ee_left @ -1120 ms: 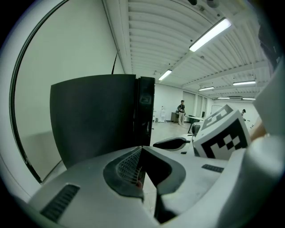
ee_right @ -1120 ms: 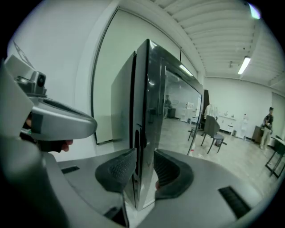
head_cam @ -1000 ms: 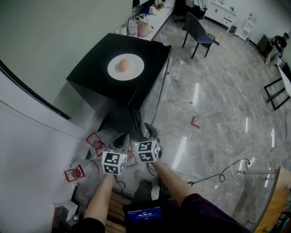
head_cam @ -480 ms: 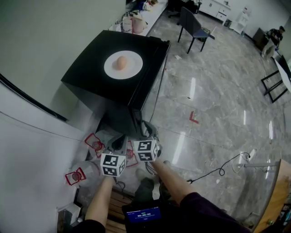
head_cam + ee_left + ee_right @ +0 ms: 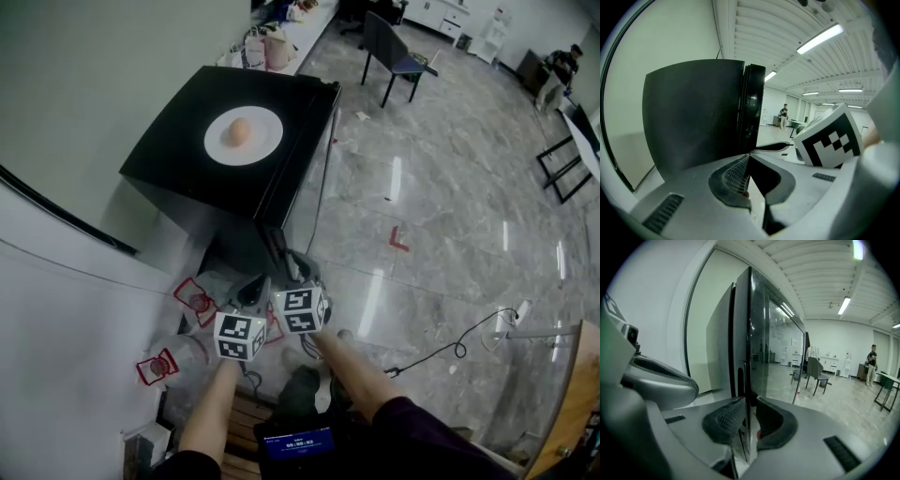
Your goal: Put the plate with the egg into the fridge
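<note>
Your head camera looks steeply down on the fridge (image 5: 178, 159); cameras on your left hand-held gripper (image 5: 251, 287) and right hand-held gripper (image 5: 296, 268) face that same fridge, low and close.

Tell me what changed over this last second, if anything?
The fingers of the right gripper are closing around the fridge door's edge, which stands between them, not yet clamped. The person's head shifted slightly, so the fridge sits a bit further left in the head view. Unchanged: the plate with the egg on top of the fridge, the left gripper shut and empty beside the right one.
</note>
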The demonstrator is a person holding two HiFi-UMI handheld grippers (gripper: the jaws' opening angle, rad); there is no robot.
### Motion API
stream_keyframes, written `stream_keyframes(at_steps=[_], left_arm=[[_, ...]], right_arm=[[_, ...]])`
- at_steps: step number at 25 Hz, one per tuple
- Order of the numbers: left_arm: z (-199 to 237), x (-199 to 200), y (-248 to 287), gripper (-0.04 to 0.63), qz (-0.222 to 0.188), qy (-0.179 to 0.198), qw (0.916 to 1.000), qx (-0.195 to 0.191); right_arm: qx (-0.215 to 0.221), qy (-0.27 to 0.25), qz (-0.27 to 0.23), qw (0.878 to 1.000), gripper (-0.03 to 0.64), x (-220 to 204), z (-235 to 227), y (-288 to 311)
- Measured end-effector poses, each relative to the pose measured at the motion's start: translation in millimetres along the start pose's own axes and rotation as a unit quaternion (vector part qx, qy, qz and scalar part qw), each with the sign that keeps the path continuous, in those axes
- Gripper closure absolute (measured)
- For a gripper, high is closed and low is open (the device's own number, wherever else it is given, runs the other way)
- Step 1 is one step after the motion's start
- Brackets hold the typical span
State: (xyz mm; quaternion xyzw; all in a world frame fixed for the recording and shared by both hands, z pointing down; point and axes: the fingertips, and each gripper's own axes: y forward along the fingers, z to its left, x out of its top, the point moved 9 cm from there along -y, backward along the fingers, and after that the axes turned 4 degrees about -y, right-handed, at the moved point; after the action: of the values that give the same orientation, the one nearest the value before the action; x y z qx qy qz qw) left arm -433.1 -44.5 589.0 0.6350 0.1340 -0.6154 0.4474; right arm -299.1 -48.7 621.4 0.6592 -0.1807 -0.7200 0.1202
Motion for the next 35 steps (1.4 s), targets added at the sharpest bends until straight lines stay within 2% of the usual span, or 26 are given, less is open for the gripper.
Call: stream_keyframes(at_steps=[12, 15, 17, 26, 31, 35], left_arm=[[-4.8, 7.9, 10.4, 0.585, 0.006, 0.009, 0.9999, -0.004], [-4.9, 7.8, 10.7, 0.586, 0.004, 0.005, 1.0, -0.006], [-10.9, 7.1, 17.7, 0.586, 0.004, 0.001, 0.9999, -0.016], [-114.3, 14.9, 87.4, 0.586, 0.015, 0.036, 0.9952, -0.089], [-172.3, 29.7, 129.4, 0.585, 0.015, 0.025, 0.9971, -0.07], [-210.5, 39.1, 161.8, 0.586, 0.015, 0.012, 0.9995, -0.026]], right_arm=[[0.011, 0.014, -0.005, 1.0, 0.552, -2.6, -5.7, -5.8], [-0.004, 0.031, -0.011, 0.999, 0.559, -10.7, -23.7, -24.6], [0.003, 0.033, -0.017, 0.999, 0.563, -20.6, -46.5, -38.6], [0.101, -0.007, -0.014, 0.995, 0.566, -55.1, -168.6, -79.8], [0.131, -0.011, -0.019, 0.991, 0.571, -60.4, -225.5, -92.7], [0.178, -0.033, -0.02, 0.983, 0.571, -62.9, -272.6, -96.1]])
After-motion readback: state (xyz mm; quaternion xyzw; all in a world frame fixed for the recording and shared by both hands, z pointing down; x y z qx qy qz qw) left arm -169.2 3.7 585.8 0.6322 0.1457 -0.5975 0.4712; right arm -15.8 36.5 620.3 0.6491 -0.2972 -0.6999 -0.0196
